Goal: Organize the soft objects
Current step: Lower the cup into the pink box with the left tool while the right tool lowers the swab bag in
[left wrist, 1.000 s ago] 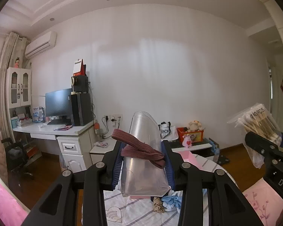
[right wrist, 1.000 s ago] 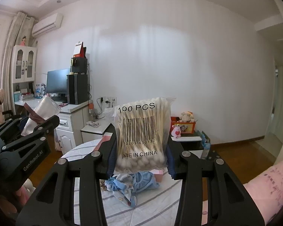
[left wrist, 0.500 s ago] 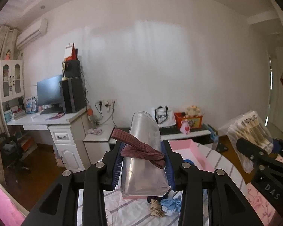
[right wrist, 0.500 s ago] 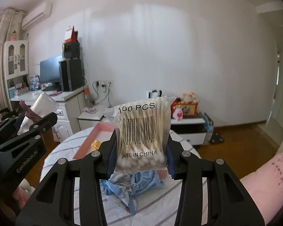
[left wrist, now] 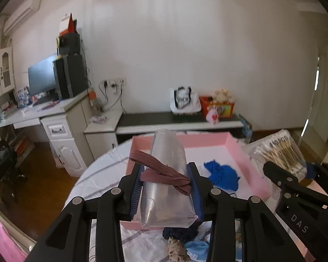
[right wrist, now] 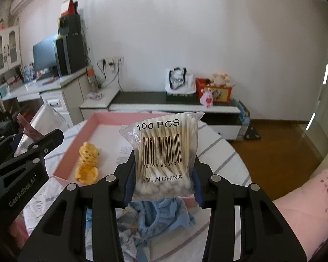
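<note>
Gripping a clear plastic pouch (left wrist: 167, 174), the left gripper (left wrist: 167, 187) has its jaws clenched on the pouch's two sides; the pouch's long axis runs straight ahead along the fingers, its rounded end pointing forward and up past the fingertips, its crimped end back toward the camera. A maroon elastic band (left wrist: 161, 172) lies crosswise over the pouch, from one jaw to the other. The right gripper (right wrist: 164, 170) has its jaws clamped on a bag of cotton swabs (right wrist: 163, 155), which stands upright between them; the swabs' long axis runs vertically, printed top edge above the fingertips, cotton tips bunched at the bottom. Ahead of and below both sets of jaws sits a shallow pink tray (right wrist: 81, 131) on a round desk (right wrist: 227, 161) with a striped cloth. In the tray lie a yellow knitted piece (right wrist: 87, 163) and a blue cloth (left wrist: 223, 174). Beneath the right jaws lies a light blue fabric (right wrist: 164, 216).
</note>
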{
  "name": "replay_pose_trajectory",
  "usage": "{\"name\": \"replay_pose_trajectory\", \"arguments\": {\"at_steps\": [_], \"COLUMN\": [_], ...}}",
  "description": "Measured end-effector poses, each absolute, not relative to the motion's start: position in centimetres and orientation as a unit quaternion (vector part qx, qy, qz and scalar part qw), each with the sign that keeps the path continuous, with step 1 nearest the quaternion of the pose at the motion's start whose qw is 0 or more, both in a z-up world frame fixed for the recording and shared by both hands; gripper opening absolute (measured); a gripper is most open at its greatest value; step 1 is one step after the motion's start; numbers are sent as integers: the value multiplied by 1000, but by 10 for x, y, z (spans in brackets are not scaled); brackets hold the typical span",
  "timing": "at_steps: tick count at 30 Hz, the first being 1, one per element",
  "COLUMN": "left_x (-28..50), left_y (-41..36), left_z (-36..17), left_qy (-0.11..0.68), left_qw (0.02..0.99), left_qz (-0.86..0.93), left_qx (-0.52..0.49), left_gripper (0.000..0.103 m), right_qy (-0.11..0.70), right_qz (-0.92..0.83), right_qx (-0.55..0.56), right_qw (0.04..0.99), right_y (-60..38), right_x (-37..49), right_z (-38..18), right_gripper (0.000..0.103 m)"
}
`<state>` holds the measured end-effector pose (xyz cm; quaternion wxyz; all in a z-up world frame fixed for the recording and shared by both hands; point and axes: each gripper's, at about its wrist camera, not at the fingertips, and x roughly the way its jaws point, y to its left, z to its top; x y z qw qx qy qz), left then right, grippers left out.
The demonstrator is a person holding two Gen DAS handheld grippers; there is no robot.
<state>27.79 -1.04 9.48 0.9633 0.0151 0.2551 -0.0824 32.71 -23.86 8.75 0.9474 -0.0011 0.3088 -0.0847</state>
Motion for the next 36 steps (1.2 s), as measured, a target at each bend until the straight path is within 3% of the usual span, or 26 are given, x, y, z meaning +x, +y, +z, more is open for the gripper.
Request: {"name": "replay_pose_trajectory", "arguments": {"at_steps": [17,24,26,28,31,34,36], "left_x": [527,590,599,607,613,609,604], "left_y": [-58,-50,-48,-46,-42,-31,-23], "left_z": [83,77,75,78,77,76,73], "left_qy": [385,409,410,410,406,402,401], "left_qw": [915,904,904,904,905,907,908], "left_qz": [-115,-124,-122,-121,-123,-121,-117], "left_qx": [21,16,13,8,-4,-15,-21], "left_gripper": [37,39,47,63,68,79,79], "right_qy": [410,418,425,426,421,414,411], "right_qz": [-70,-69,-65,-63,-80,-89,-81], "right_qx": [27,22,26,27,22,28,37], "right_qw": [909,905,903,902,903,905,907], "right_y": [-265,-265,-265,-264,-266,-270,-272], "right_x": [414,417,418,418,415,412,410], "right_z": [13,6,4,5,8,11,13], "right_gripper": [41,47,49,57,73,81,83]}}
